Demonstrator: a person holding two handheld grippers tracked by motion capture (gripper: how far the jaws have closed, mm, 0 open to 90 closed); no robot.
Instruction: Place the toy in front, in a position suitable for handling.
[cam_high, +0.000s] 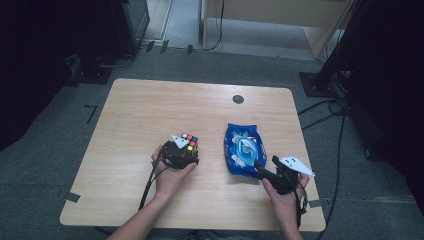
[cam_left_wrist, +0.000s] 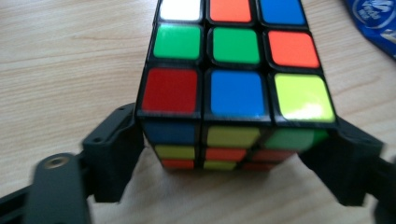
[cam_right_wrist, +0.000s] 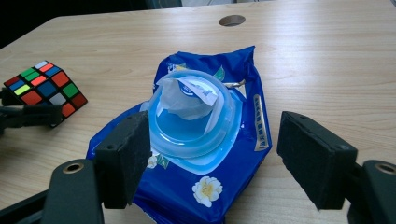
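Colours on the pale wood-grain bench (cam_high: 140, 105): a multicoloured cube at left, a blue wipes pack at right.

Cube (cam_left_wrist: 233, 65), black-framed: the top face reads white, orange, blue in the far row; green, green, orange in the middle; red, blue, yellow-green nearest; the near side shows blue, yellow, green and orange. Wipes pack (cam_right_wrist: 187, 186): deep blue film printed with white flowers and green leaves, a pale translucent blue lid, a white wipe. Left tongs (cam_left_wrist: 233, 186) and right tongs (cam_right_wrist: 212, 163): black.
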